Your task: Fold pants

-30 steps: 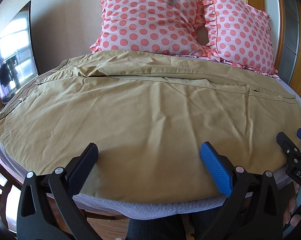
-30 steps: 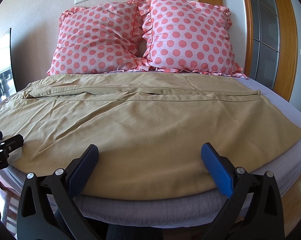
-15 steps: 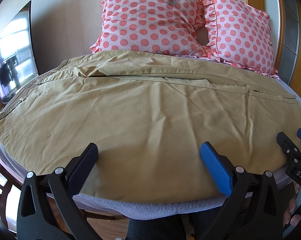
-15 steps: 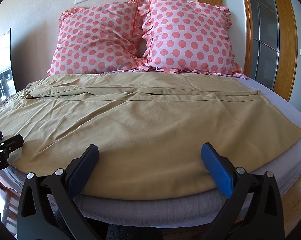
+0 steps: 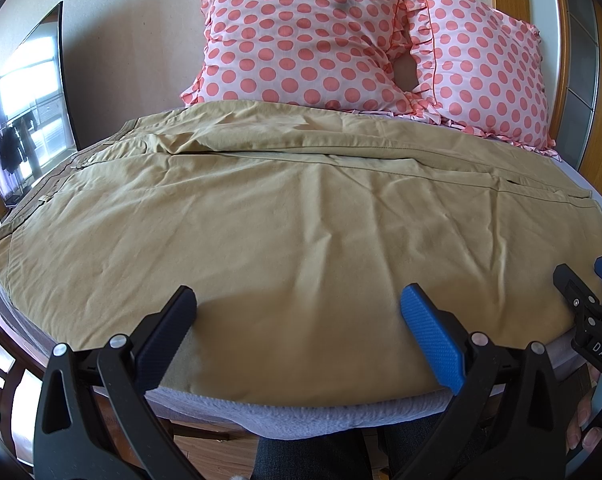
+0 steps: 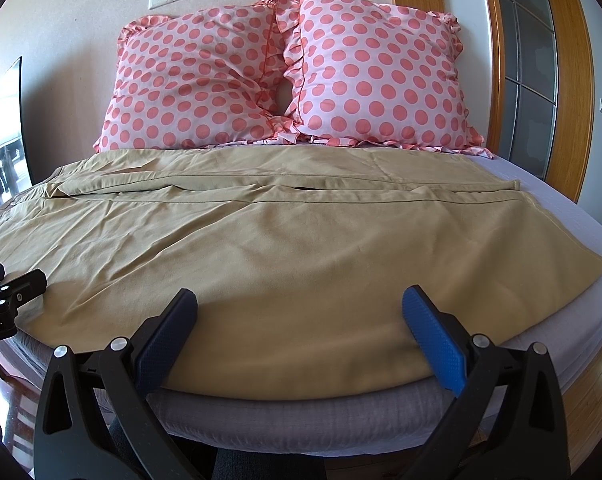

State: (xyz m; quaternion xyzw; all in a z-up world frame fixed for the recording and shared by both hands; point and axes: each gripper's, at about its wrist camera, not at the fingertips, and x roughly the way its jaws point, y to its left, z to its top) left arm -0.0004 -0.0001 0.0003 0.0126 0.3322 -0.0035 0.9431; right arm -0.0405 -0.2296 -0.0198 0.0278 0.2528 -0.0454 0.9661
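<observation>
- The pants [image 5: 285,216] lie spread flat across the bed, waistband to the left and leg hems to the right, one leg near and the other far, up by the pillows. The near long edge runs along the near rim of the mattress [image 6: 301,416].
- Judged from this layout, no fold is made yet; the step in hand looks like taking hold of the near leg's long edge so it can be carried over onto the far leg.
- To do that well, each gripper should pinch only the near leg's own layers right at the edge, not the grey sheet under it, and both should lift and travel together so the edge stays straight and lands on the far leg's outer seam.
- The cloth is a tan, thin woven fabric, lightly creased, with shallow wrinkles fanning across the near leg and a rumpled patch by the crotch [image 5: 189,142]; it will likely drape and slide easily, so a slow lift keeps it from bunching.
- The left gripper [image 5: 299,322] hovers over the near edge with its jaws spread wide and nothing between them.
- The right gripper [image 6: 301,324] sits further right along the same edge, likewise wide apart and empty.
- Two pink polka-dot pillows [image 6: 285,80] stand at the far end against the wall, just beyond the far leg.
</observation>
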